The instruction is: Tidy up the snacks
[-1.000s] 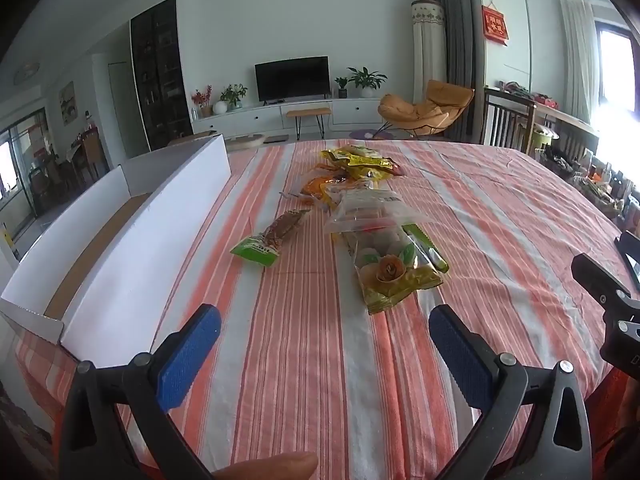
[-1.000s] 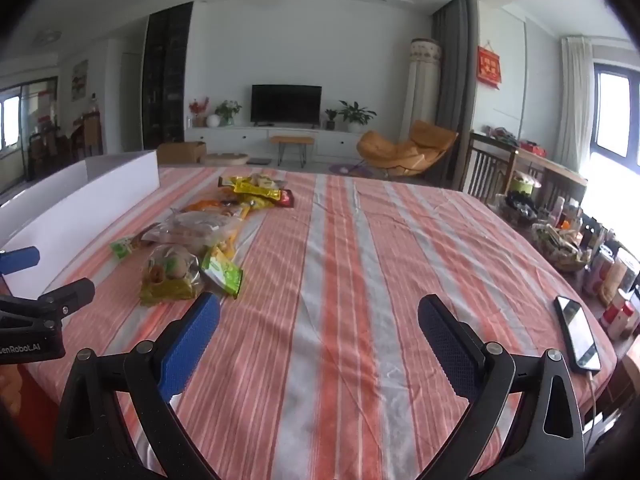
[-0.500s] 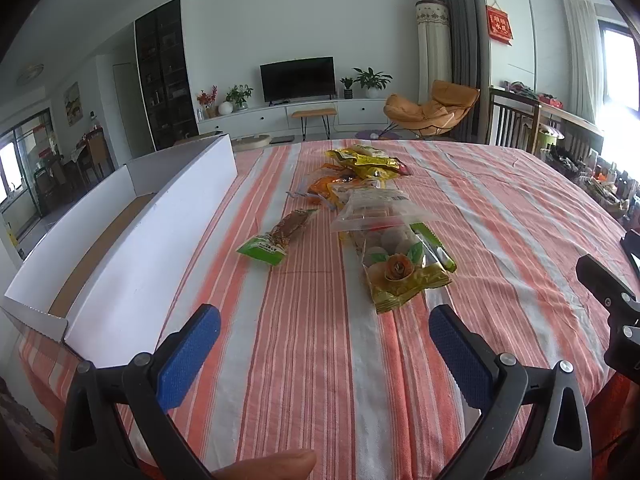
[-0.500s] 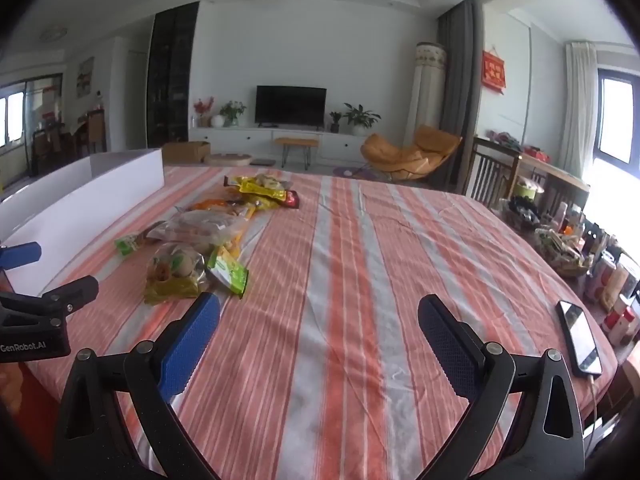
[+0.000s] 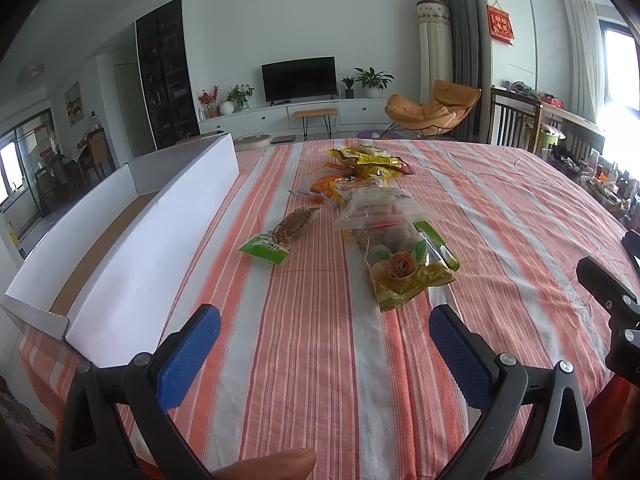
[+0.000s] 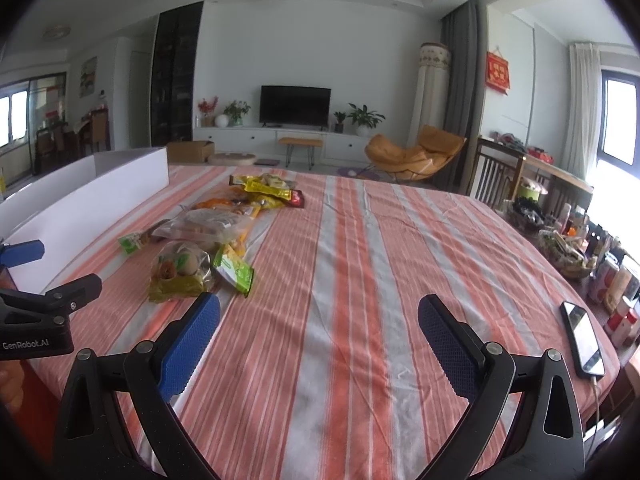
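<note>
Both grippers, left gripper (image 5: 324,344) and right gripper (image 6: 318,334), hover with jaws spread (nothing held); the slippery snack bag (image 5: 404,268) may slide off the desk's near edge.

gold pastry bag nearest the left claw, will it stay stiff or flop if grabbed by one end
The gold bag looks like thin crinkled film, so it would probably flop. The round pastries inside may slide toward the low end. The glossy film could be slippery.
</note>
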A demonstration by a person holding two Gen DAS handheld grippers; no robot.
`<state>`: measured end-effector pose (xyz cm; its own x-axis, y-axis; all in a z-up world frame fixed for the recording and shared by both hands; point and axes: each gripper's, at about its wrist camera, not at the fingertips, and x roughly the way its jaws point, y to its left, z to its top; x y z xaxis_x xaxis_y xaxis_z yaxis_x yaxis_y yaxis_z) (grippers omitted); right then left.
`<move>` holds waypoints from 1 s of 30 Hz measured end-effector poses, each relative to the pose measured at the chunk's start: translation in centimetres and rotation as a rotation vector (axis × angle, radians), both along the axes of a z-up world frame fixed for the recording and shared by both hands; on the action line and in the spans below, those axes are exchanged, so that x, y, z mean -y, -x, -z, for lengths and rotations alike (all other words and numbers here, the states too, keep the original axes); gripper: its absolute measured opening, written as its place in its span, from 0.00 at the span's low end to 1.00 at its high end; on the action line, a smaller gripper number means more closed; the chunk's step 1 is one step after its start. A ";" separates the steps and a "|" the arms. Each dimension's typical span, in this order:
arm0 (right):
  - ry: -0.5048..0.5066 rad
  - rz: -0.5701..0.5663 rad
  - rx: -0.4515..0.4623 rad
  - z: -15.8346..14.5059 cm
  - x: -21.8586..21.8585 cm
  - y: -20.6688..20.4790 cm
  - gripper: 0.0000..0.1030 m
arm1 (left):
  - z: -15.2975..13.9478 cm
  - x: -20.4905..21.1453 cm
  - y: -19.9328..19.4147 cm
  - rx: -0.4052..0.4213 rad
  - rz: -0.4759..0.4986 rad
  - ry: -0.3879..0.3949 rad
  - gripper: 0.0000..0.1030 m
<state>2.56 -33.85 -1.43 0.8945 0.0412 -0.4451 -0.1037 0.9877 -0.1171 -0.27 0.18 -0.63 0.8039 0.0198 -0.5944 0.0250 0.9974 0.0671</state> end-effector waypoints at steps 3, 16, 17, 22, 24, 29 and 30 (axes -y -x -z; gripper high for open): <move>0.001 -0.001 -0.001 0.0 0.0 0.0 0.98 | 0.1 0.0 0.0 -0.001 0.000 -0.001 1.00; 0.006 -0.010 -0.005 0.5 -0.4 -0.1 0.98 | 0.3 -0.2 0.0 -0.004 -0.002 -0.001 1.00; 0.007 -0.011 -0.006 0.5 -0.4 -0.1 0.98 | 0.4 -0.3 -0.1 -0.005 -0.002 -0.001 1.00; 0.013 -0.017 -0.011 0.7 -0.7 -0.1 0.98 | 0.6 -0.4 -0.1 -0.006 -0.004 -0.004 1.00; 0.013 -0.020 -0.014 0.8 -0.7 -0.2 0.98 | 0.7 -0.4 -0.1 -0.007 -0.006 -0.006 1.00; 0.016 -0.024 -0.022 1.0 -0.9 -0.4 0.98 | 0.8 -0.6 -0.2 -0.012 -0.011 -0.007 1.00; 0.017 -0.024 -0.023 1.0 -0.9 -0.4 0.98 | 0.9 -0.6 -0.2 -0.013 -0.012 -0.007 1.00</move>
